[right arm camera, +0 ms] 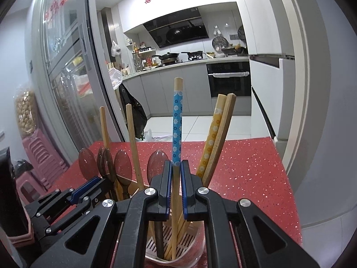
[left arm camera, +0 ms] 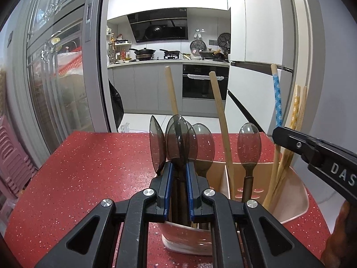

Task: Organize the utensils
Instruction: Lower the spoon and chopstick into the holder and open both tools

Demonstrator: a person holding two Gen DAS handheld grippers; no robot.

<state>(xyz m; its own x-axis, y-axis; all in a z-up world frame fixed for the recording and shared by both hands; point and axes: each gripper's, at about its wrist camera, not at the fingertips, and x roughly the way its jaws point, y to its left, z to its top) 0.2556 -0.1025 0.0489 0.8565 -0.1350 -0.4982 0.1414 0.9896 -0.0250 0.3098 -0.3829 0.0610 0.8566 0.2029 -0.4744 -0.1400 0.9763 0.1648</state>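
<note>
My left gripper (left arm camera: 179, 169) clamps the handles of smoky translucent spoons (left arm camera: 178, 140) standing in the left compartment of the pink utensil holder (left arm camera: 296, 198) on the red speckled table (left arm camera: 84, 167). My right gripper (right arm camera: 176, 174) pinches the blue flowered chopstick (right arm camera: 177, 120) upright in the right compartment.

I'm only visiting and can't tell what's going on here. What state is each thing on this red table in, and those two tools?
Left gripper: fingers shut on the smoky plastic spoons.
Smoky plastic spoons: upright, bowls up, bunched in the holder's left compartment.
Right gripper: fingers shut on the blue flowered chopstick.
Blue flowered chopstick: upright in the holder.
Yellow flowered chopstick: leaning right, ungripped.
Utensil holder: standing upright on the red table.
</note>
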